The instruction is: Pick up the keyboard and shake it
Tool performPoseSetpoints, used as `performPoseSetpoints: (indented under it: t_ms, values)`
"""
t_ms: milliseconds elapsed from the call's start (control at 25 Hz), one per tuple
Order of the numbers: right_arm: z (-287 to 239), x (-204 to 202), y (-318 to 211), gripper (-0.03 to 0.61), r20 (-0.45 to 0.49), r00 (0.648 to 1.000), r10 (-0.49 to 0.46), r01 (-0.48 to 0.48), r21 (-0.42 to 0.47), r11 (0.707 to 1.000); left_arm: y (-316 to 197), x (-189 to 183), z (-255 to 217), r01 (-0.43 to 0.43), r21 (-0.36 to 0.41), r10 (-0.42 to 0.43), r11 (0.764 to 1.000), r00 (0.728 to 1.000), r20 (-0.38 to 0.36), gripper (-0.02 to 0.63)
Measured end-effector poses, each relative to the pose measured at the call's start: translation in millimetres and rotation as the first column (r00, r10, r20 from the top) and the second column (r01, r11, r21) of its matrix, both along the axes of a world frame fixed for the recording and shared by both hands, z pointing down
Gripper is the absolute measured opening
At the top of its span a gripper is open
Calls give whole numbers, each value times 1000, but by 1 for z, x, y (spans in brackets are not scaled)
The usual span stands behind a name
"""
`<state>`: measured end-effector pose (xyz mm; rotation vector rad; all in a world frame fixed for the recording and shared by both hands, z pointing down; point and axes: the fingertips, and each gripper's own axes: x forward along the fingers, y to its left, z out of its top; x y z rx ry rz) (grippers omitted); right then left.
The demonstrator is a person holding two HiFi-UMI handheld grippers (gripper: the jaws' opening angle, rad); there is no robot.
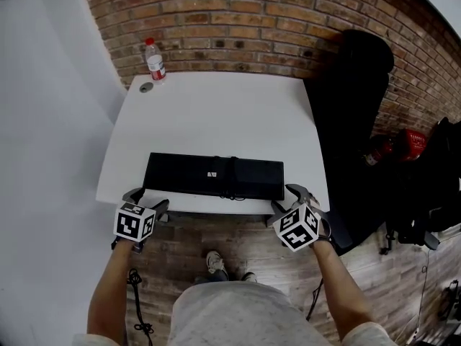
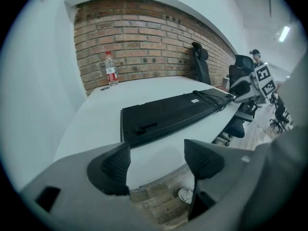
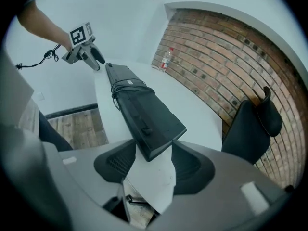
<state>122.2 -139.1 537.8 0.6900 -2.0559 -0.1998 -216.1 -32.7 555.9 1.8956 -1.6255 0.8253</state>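
Observation:
A black keyboard [image 1: 213,176] lies flat near the front edge of the white table [image 1: 216,114], with its cable bundled across its middle. My left gripper [image 1: 148,200] hovers at the table's front edge, just off the keyboard's left end [image 2: 168,114], jaws open and empty [image 2: 156,158]. My right gripper [image 1: 288,199] is at the keyboard's right front corner. In the right gripper view that corner [image 3: 144,114] pokes in between the open jaws [image 3: 154,154], and the pads do not press on it. Each gripper also shows in the other's view: left gripper [image 3: 84,52], right gripper [image 2: 250,88].
A water bottle [image 1: 155,60] and a small round lid [image 1: 147,87] stand at the table's far left corner by the brick wall. A black office chair [image 1: 353,107] sits off the table's right side, with a red thing [image 1: 410,143] beyond it. Wooden floor lies below the front edge.

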Motion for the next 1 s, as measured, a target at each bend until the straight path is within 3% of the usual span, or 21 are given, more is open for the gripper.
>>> performPoseSetpoints:
  t_ms: [320, 560, 800, 920, 1000]
  values:
    - [-36, -16, 30, 196, 274, 959, 72, -55, -70, 996, 5, 70, -40, 56, 148, -40, 987, 993, -114, 305]
    - [-70, -26, 53, 157, 412, 908, 74, -42, -85, 995, 3, 126, -86, 88, 280, -40, 956, 984, -173, 232]
    - [-107, -28, 71, 106, 529, 845, 79, -34, -95, 995, 9, 165, -124, 124, 378, -47, 917, 978, -204, 106]
    - [-120, -28, 80, 27, 575, 814, 85, -27, -109, 994, 16, 175, -133, 152, 398, -73, 905, 976, -205, -6]
    - [-126, -27, 85, 12, 597, 798, 86, -19, -117, 993, 18, 181, -137, 168, 407, -83, 898, 972, -218, -6]
